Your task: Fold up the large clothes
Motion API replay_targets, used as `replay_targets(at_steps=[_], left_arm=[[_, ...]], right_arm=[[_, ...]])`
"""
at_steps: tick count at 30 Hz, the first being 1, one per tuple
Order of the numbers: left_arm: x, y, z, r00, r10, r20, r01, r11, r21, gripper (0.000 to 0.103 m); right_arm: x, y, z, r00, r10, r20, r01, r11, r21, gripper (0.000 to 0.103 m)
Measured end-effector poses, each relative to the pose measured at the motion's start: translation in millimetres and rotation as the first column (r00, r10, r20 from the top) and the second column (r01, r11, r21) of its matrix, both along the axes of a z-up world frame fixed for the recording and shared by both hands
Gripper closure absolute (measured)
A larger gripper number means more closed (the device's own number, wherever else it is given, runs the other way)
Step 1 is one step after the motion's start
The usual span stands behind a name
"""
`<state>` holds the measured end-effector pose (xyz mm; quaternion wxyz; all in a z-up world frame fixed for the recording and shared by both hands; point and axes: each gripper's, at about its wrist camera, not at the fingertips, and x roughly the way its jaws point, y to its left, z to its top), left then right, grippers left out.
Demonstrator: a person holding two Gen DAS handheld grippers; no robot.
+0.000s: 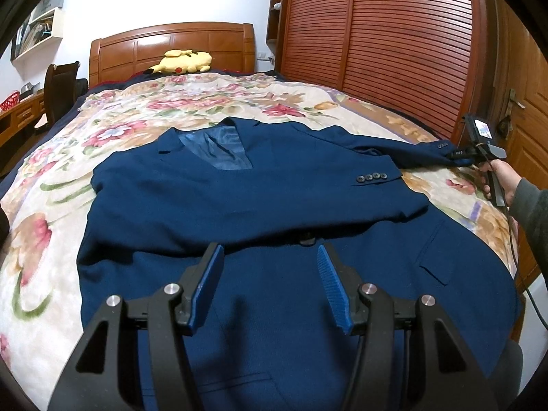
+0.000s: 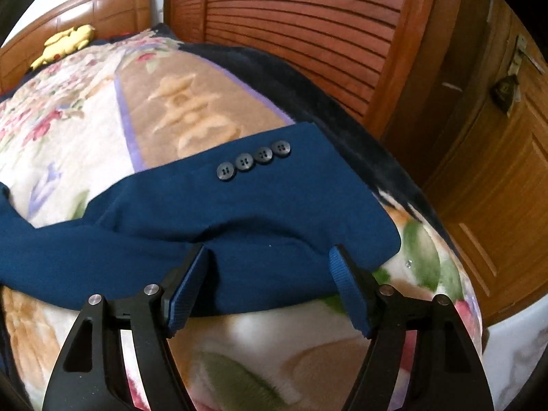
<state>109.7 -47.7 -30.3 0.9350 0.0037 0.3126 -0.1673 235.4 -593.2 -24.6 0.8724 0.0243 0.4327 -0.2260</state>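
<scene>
A dark blue suit jacket [image 1: 260, 212] lies flat, front up, on the floral bedspread [image 1: 54, 178]. One sleeve is folded across its chest, cuff buttons [image 1: 371, 177] showing. The other sleeve [image 1: 404, 152] stretches out to the right. My left gripper [image 1: 270, 250] is open and empty, hovering over the jacket's lower front. My right gripper [image 2: 269, 251] is open, its jaws standing either side of the outstretched sleeve's cuff [image 2: 274, 212], which has several dark buttons [image 2: 253, 161]. The right gripper also shows in the left wrist view [image 1: 460, 157], at the sleeve end.
A yellow plush toy [image 1: 183, 61] lies by the wooden headboard [image 1: 171, 44]. A slatted wooden wardrobe [image 1: 394, 41] and a door [image 2: 496, 171] stand along the bed's right side. A chair [image 1: 60, 85] and desk are on the left.
</scene>
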Motion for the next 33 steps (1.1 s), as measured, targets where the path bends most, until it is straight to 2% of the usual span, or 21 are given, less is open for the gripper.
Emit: replay_targets(at_steps=[3, 5, 6, 8, 9, 10, 12, 15, 17, 22, 28, 33], left_arm=[[0, 0, 0, 1.000, 0.000, 0.000, 0.000, 1.000, 0.001, 0.047], [1, 1, 0, 1.000, 0.000, 0.000, 0.000, 1.000, 0.001, 0.047], [1, 1, 0, 1.000, 0.000, 0.000, 0.000, 1.000, 0.001, 0.047], [1, 0, 0, 1.000, 0.000, 0.000, 0.000, 1.000, 0.001, 0.047], [1, 1, 0, 1.000, 0.000, 0.000, 0.000, 1.000, 0.000, 0.047], [1, 1, 0, 1.000, 0.001, 0.000, -0.001, 1.000, 0.000, 0.047], [0, 2, 0, 1.000, 0.002, 0.001, -0.002, 1.000, -0.001, 0.047], [-1, 4, 1, 1.000, 0.006, 0.003, -0.006, 1.000, -0.004, 0.047], [-3, 5, 3, 1.000, 0.010, 0.013, -0.010, 1.000, -0.005, 0.047], [-14, 12, 9, 0.999, 0.017, 0.037, -0.017, 1.000, -0.007, 0.047], [-21, 27, 18, 0.998, 0.042, 0.056, -0.040, 0.999, -0.036, 0.047], [-26, 40, 22, 0.996, 0.060, 0.067, -0.057, 0.997, -0.054, 0.047]], right_arm=[[-2, 3, -4, 1.000, 0.020, -0.016, -0.020, 1.000, 0.002, 0.028], [-2, 10, -9, 0.998, 0.063, -0.028, -0.063, 0.998, 0.005, 0.036], [-3, 14, -10, 0.995, 0.096, -0.032, -0.096, 0.995, 0.006, 0.046], [-4, 20, -12, 0.989, 0.140, -0.048, -0.140, 0.990, 0.008, 0.058], [-4, 21, -13, 0.986, 0.158, -0.054, -0.158, 0.987, 0.013, 0.067], [-4, 23, -13, 0.983, 0.177, -0.056, -0.176, 0.984, 0.018, 0.081], [-6, 27, -12, 0.973, 0.224, -0.051, -0.222, 0.974, 0.036, 0.096], [-14, 43, -6, 0.965, 0.259, -0.049, -0.259, 0.966, 0.002, 0.098], [-23, 52, 4, 0.960, 0.280, -0.015, -0.280, 0.960, -0.003, 0.099], [-50, 85, 50, 0.937, 0.343, 0.070, -0.340, 0.939, -0.047, 0.099], [-78, 143, 117, 0.885, 0.435, 0.163, -0.418, 0.899, -0.129, 0.099], [-93, 197, 163, 0.835, 0.510, 0.206, -0.476, 0.858, -0.191, 0.099]])
